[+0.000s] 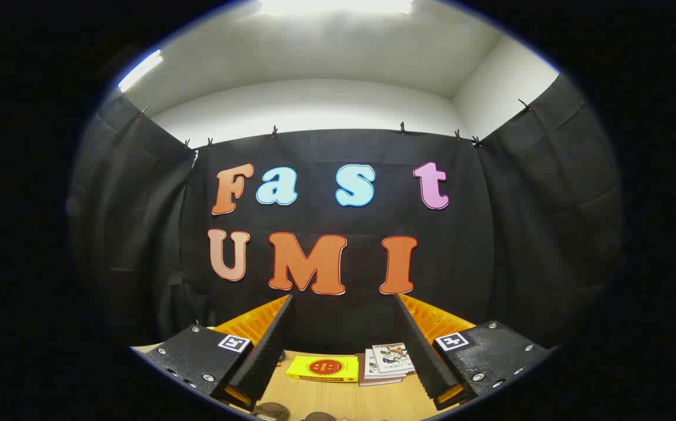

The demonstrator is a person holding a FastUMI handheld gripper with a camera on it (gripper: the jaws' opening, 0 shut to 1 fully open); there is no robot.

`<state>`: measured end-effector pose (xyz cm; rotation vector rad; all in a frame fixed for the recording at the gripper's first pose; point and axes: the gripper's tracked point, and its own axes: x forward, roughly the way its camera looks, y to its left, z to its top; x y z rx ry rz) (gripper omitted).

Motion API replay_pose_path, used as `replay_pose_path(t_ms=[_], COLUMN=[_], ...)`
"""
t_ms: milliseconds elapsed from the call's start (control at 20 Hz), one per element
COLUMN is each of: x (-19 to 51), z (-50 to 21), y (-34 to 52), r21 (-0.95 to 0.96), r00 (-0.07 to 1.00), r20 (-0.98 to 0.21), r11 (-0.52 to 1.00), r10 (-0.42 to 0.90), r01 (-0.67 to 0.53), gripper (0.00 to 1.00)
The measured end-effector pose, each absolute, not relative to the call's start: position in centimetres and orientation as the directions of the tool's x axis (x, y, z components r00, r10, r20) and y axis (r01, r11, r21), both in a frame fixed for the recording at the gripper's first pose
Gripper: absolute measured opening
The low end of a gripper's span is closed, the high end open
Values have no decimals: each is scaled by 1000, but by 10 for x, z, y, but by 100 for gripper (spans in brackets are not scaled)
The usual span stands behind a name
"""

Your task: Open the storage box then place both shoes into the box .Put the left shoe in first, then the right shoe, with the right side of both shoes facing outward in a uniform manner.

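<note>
The gripper (342, 345) is released, its 2 fingers wide apart over the table (344, 400). Dark shapes nearest it are possibly shoes (271, 411); tilt down to find the box.

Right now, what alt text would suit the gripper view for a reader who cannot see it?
The gripper is held open, gripping nothing, above a light wooden table. Between and beyond its fingers lie a flat yellow box with a red circle and a small stack of booklets, before a black cloth wall.
</note>
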<state>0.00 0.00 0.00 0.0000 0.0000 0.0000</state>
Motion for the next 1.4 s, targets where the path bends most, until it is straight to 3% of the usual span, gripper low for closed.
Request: replay_pose_path(t_ms=[1400], x=[6], z=[-23], y=[34], r21=[37], r00=[995], r20=[-70], r11=[997], r10=[68], r01=[-65], gripper=[99])
